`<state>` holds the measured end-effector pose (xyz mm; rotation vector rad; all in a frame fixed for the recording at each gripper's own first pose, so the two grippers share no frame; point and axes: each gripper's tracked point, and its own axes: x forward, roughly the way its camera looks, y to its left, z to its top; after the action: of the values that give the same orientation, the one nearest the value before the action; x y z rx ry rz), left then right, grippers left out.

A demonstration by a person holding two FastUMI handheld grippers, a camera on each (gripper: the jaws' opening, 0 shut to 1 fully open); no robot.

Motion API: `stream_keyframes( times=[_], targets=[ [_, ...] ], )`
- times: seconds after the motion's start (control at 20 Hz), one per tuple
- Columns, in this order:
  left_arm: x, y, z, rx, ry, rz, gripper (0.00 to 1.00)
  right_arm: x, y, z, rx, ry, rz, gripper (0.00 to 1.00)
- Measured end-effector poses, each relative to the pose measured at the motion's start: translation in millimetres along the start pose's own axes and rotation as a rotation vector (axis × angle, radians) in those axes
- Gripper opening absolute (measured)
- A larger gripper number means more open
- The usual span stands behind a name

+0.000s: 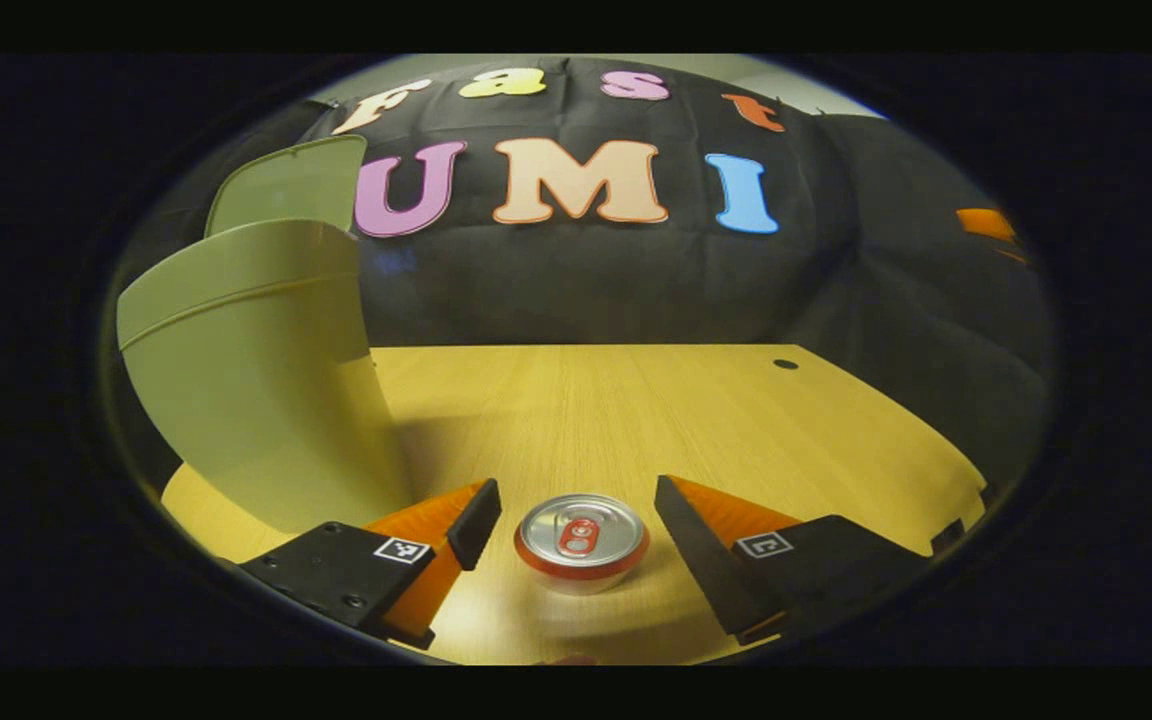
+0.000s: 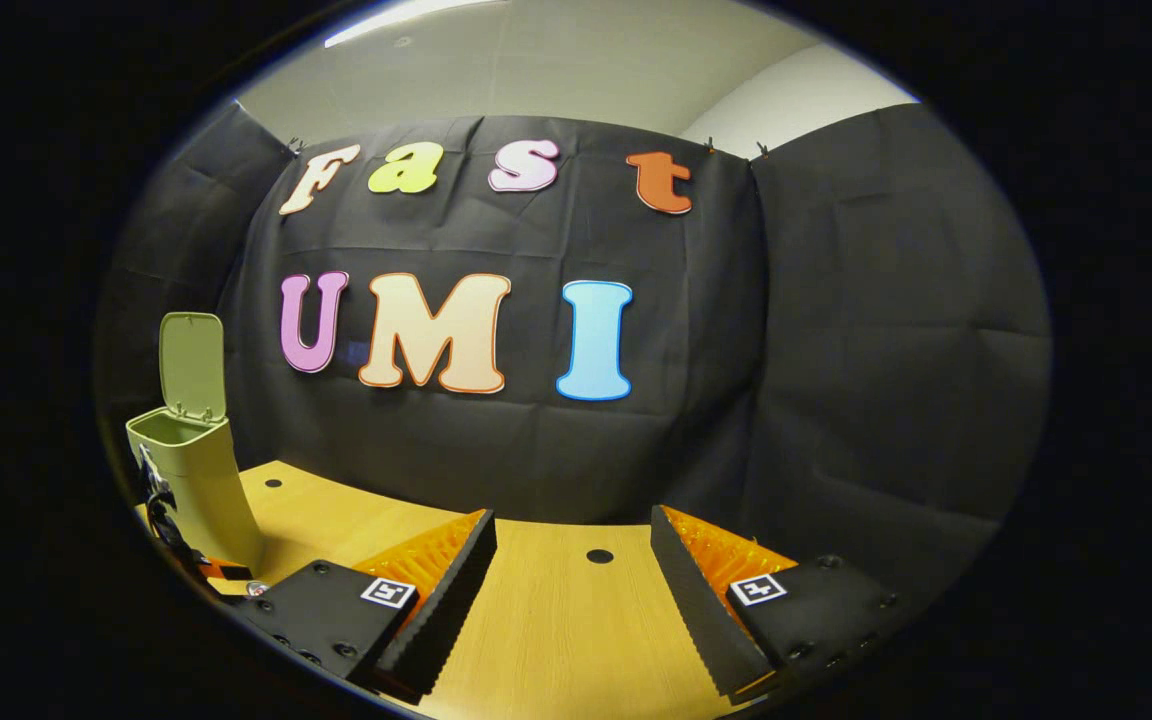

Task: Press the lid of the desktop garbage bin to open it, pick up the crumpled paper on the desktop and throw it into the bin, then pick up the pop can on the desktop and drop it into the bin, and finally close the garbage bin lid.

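Observation:
A pop can (image 1: 581, 540) with a silver top and red tab stands upright on the wooden table (image 1: 636, 420), between the fingers of my left gripper (image 1: 576, 515). That gripper is open, with a gap on each side of the can. The pale green bin (image 1: 256, 370) rises close at the left, its lid (image 1: 286, 185) standing open. In the right gripper view the same bin (image 2: 201, 480) sits far left with its lid (image 2: 193, 365) up. Beside it I see part of the left gripper (image 2: 171, 530) and a sliver of the can (image 2: 256, 588). My right gripper (image 2: 573, 565) is open over bare table.
A small dark hole (image 1: 785, 364) marks the table's far right part; another hole (image 2: 599, 555) lies ahead of the right gripper. The black cloth wall (image 2: 836, 400) closes off the table's far edge and right side.

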<state>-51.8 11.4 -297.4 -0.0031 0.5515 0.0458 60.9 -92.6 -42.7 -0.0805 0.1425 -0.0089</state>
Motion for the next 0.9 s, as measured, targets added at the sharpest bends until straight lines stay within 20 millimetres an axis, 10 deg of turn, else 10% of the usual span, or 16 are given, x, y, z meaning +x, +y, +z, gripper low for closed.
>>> stream_keyframes(
  times=[0.3, 0.55, 0.9],
  targets=[
    [3.3, -2.2, -33.2, 0.020, 0.087, -0.005, 0.94, 1.8, 10.6, -7.6, 0.000, 0.022, 0.021, 0.98],
    [-1.2, -1.2, -24.1, 0.019, 0.089, -0.014, 0.78, 2.9, 19.8, -16.3, 0.013, 0.034, 0.044, 0.98],
    [-1.7, 1.3, 73.4, 0.061, -0.069, -0.031, 0.78, -1.2, 43.9, -34.0, 0.059, 0.060, 0.094, 0.98]
  ],
)
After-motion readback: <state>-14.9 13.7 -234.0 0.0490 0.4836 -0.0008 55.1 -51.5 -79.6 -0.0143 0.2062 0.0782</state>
